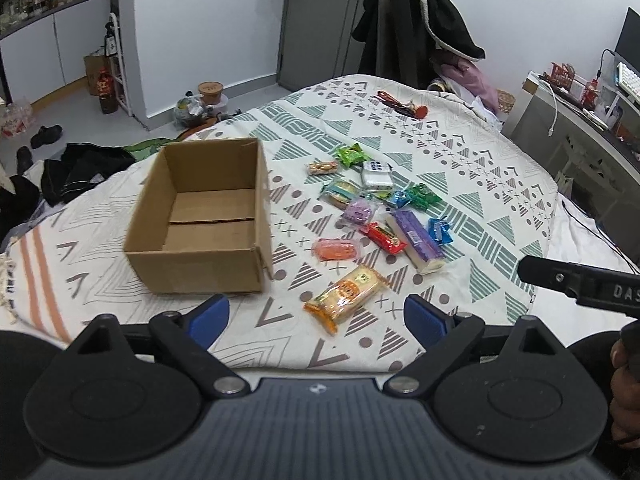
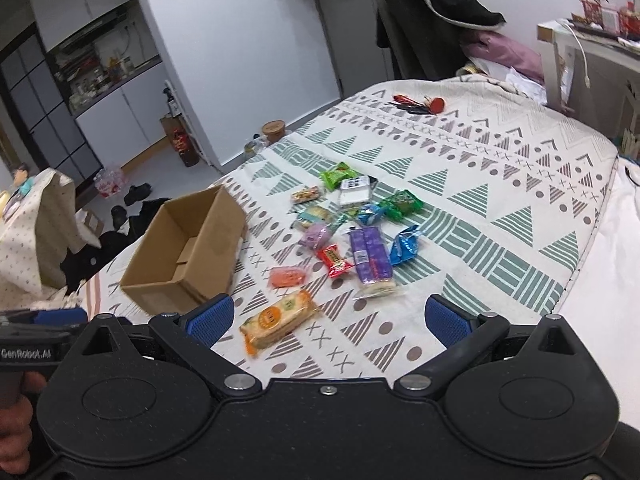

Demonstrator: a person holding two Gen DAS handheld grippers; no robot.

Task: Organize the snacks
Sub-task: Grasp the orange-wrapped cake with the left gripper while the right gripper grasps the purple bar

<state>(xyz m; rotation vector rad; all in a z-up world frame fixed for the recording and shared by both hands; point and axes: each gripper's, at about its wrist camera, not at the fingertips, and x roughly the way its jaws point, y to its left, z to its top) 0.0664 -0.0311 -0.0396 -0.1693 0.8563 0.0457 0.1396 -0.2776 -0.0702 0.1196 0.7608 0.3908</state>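
Both tools hang above the near edge of the bed (image 1: 460, 168), each spread wide with nothing between its blue pads. The left tool (image 1: 316, 316) sits low at 6 o'clock in its own view, and the right tool (image 2: 328, 316) likewise in its own.

The cardboard box (image 1: 208, 216) stands upright and open on the patterned bedspread, toward 9 o'clock of the snack pile, with nothing showing inside it. The snacks lie loose on the bed, just beside the box and outside it. Nearest the tools is an orange cracker pack (image 1: 346, 294), with a pink packet (image 1: 336, 249) behind it. Further toward 12 o'clock lie a red bar (image 1: 384, 237), a long purple pack (image 1: 416, 240), a blue packet (image 1: 440, 230), a white packet (image 1: 376, 174) and a green packet (image 1: 352, 155).

The left view alone shows the inner floor of the box plainly, and the right tool's black body (image 1: 580, 280) reaching in at 3 o'clock, with a hand (image 1: 626, 384) below it. The right view alone shows the box's outer side wall (image 2: 216, 240), a cream spotted cloth (image 2: 36, 232) at 9 o'clock, and the left tool's handle (image 2: 28, 344) with fingers (image 2: 16, 420) around it at 8 o'clock.
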